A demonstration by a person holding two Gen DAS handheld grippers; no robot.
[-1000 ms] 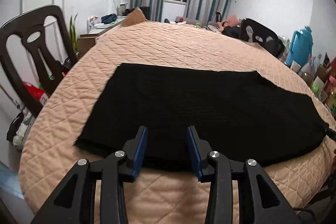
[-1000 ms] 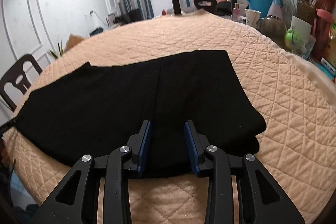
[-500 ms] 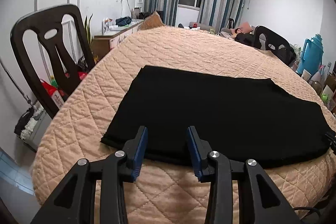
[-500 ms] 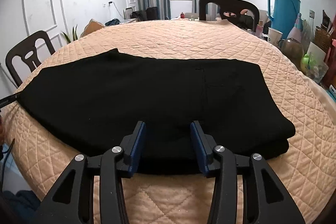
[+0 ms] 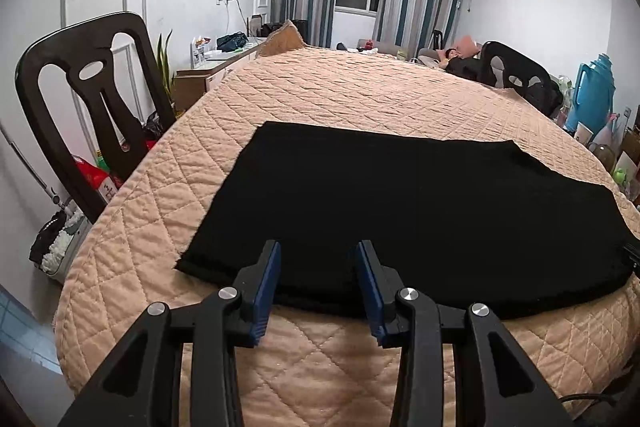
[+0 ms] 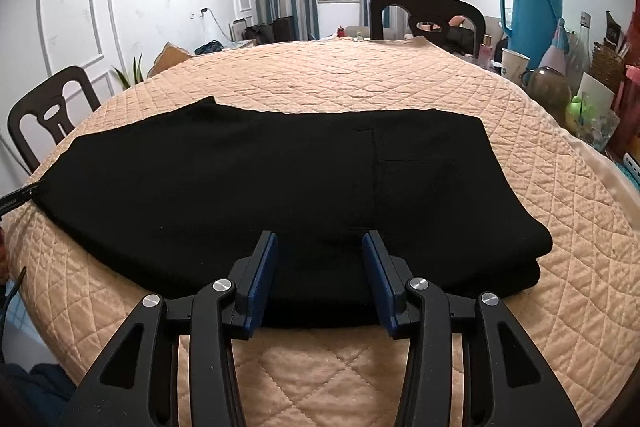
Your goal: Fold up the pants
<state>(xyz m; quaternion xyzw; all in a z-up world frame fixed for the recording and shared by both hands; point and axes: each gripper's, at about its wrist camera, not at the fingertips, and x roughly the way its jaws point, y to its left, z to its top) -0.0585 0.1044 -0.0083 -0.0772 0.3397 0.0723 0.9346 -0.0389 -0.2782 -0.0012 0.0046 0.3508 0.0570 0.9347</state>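
Black pants, folded lengthwise, lie flat across the peach quilted table. My left gripper hovers open over their near edge, close to the narrow leg end, with nothing pinched between its blue pads. In the right wrist view the same pants stretch from left to right, and the thicker doubled waist end sits at the right. My right gripper stands open above the near edge by a seam, its pads apart and touching no cloth.
Dark chairs stand at the table's left and far side. A blue thermos, cups and bottles crowd the right rim. Bare quilt stretches beyond the pants. A person lies on a sofa far back.
My right gripper's jaws have spread wider, and it has shifted slightly along the near edge and levelled. The left gripper has hardly moved. The pants lie as before.
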